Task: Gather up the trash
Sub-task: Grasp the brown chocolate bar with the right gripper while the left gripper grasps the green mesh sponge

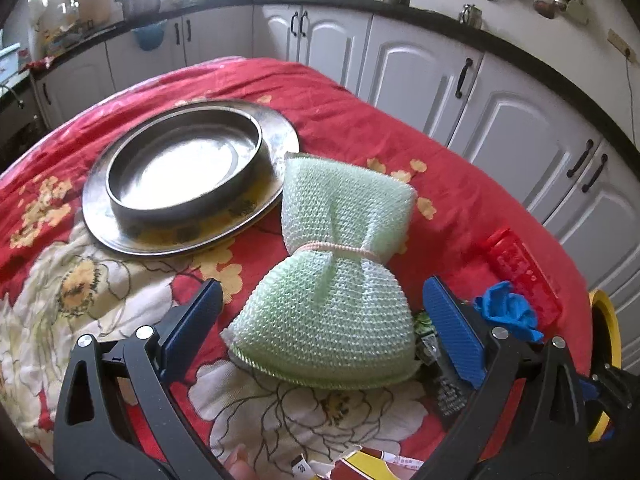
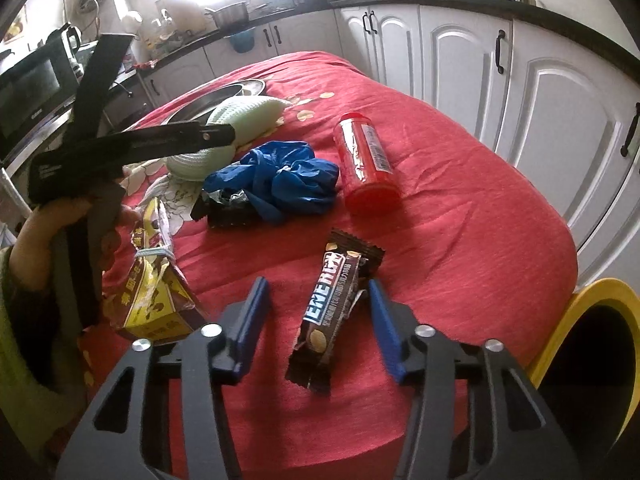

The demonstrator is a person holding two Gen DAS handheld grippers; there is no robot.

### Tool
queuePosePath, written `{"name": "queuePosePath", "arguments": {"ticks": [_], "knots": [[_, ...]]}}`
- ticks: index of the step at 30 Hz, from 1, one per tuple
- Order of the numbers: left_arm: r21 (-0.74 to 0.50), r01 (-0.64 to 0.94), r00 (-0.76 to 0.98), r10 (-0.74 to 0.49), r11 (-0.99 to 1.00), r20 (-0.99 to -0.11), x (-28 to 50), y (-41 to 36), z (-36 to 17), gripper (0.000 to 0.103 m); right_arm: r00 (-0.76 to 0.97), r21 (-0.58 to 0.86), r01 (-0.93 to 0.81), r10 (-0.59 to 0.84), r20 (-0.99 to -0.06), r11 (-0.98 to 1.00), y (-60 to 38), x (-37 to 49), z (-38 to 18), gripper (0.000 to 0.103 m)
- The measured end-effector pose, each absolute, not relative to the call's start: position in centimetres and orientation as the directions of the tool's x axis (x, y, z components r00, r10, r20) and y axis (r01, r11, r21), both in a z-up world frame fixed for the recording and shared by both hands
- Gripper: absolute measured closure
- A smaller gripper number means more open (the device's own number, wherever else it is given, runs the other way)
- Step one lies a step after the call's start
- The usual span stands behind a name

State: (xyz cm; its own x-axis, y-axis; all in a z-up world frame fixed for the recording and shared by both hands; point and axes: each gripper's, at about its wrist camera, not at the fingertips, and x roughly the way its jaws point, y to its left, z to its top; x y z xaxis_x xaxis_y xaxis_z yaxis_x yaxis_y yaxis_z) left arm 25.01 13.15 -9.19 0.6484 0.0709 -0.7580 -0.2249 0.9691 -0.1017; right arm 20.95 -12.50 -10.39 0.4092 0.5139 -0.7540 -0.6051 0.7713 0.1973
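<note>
A brown energy-bar wrapper (image 2: 332,308) lies flat on the red cloth between the blue pads of my right gripper (image 2: 318,282). Its jaws stand open around the wrapper; the right pad is close to its edge and the left pad is clearly apart from it. In the left wrist view my left gripper (image 1: 322,282) is wide open on either side of a green mesh scrubber (image 1: 328,300), with gaps at both pads. A crumpled blue glove (image 2: 288,184), a black torn wrapper (image 2: 228,208) and a yellow-brown carton (image 2: 156,300) also lie on the cloth.
A red canister (image 2: 366,164) lies on its side beyond the glove. A steel bowl on a steel plate (image 1: 188,164) sits behind the scrubber. A yellow-rimmed bin (image 2: 592,292) stands off the table's right edge. A hand (image 2: 60,216) holds the left tool. White cabinets (image 1: 416,76) ring the table.
</note>
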Motion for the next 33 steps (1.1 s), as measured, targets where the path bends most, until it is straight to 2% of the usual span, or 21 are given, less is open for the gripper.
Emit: {"name": "queuePosePath", "arguments": {"ticks": [3,8,15,19,33], "knots": [[-0.117,-0.237,0.637,0.063,0.964,-0.768,25.1,13.4,-9.6,0.018,0.41,0.198,-0.604,0.514,-0.753,0.772,-12.8,21.1,-10.5,0.07],[-0.133,-0.226,0.635,0.042,0.965,-0.772,24.8,13.5,-10.0,0.03,0.412,0.2,-0.603,0.516,-0.751,0.772,-13.1,21.2,-10.5,0.074],[-0.177,-0.22,0.662,0.013,0.959,-0.749,24.0,13.7,-9.9,0.038,0.401,0.204,-0.614,0.524,-0.752,0.763,-13.1,21.1,-10.4,0.084],[-0.193,-0.21,0.677,0.0,0.959,-0.736,23.4,13.5,-9.6,0.04,0.397,0.209,-0.617,0.53,-0.75,0.758,-13.2,21.1,-10.4,0.086],[-0.227,-0.175,0.796,0.002,0.958,-0.605,19.4,12.8,-4.9,0.041,0.424,0.212,-0.626,0.555,-0.716,0.751,-14.2,20.6,-8.8,0.087]]}}
